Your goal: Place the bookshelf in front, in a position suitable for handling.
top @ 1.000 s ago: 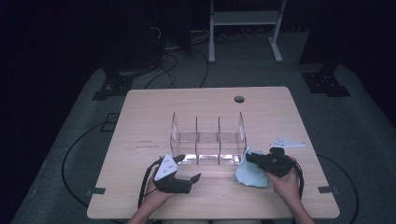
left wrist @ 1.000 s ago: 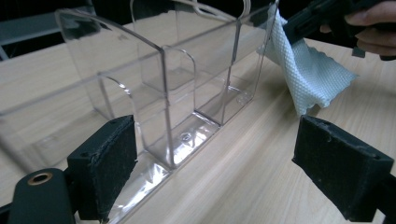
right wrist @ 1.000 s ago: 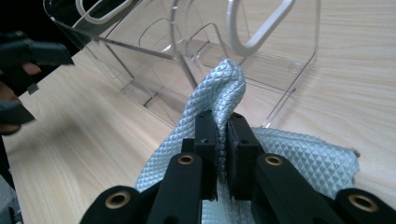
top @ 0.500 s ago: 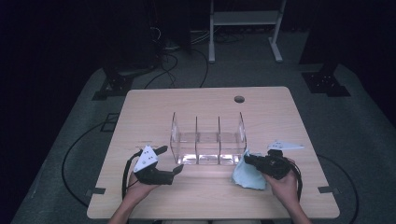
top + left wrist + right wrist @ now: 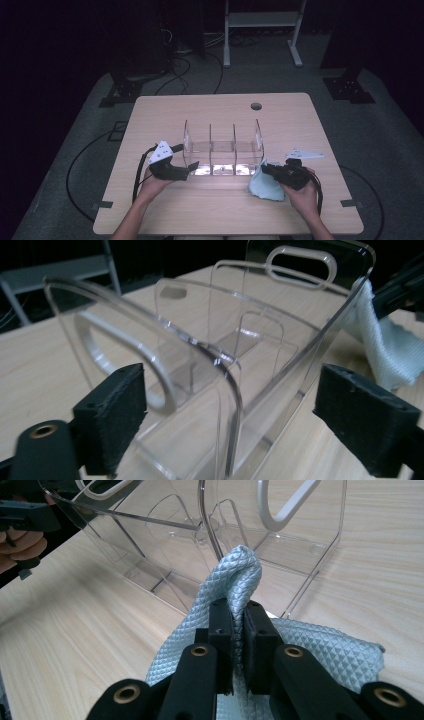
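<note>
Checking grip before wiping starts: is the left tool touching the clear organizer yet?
Apart. In the left gripper view the left tool has jaws standing wide on either side of the clear organizer's end wall, with open space between each pad and the plastic.

Two forearms are seen entering from the bottom edge of the high view, each hand wrapped around a gripper. The left gripper (image 5: 192,167) is held level and pointed to the right in that view, toward the other hand; its jaws are spread wide, having just been closing slightly, and the black pads (image 5: 112,415) are pressed on nothing. The right gripper (image 5: 264,168) is pointed left, toward the left gripper; its jaws are clamped together on a fold of cloth (image 5: 235,587).
</note>
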`<state>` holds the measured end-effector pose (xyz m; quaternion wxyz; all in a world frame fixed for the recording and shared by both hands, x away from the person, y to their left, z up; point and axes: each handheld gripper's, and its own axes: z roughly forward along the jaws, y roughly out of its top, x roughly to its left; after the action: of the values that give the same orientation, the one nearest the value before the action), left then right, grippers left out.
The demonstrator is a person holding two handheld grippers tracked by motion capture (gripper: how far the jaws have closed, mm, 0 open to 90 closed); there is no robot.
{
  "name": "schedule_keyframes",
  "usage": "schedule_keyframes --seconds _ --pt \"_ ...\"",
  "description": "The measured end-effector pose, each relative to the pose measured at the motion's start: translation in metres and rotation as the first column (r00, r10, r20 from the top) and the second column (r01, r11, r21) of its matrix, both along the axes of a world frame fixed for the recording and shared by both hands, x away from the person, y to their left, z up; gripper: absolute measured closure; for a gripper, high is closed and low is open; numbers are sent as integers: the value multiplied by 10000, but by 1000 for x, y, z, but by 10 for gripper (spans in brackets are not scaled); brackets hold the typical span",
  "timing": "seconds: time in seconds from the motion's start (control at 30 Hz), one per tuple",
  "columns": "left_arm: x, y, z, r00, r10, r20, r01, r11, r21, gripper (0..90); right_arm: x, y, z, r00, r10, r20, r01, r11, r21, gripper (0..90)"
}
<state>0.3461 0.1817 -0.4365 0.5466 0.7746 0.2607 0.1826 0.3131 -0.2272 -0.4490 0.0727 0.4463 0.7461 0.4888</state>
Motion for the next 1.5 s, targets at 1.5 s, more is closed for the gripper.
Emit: schedule_keyframes --seconds 1.5 --pt "-68 -13 -4 9964 -829 161 825 9963 221 458 36 -8 -18 9980 -630 29 630 9934 -962 838"
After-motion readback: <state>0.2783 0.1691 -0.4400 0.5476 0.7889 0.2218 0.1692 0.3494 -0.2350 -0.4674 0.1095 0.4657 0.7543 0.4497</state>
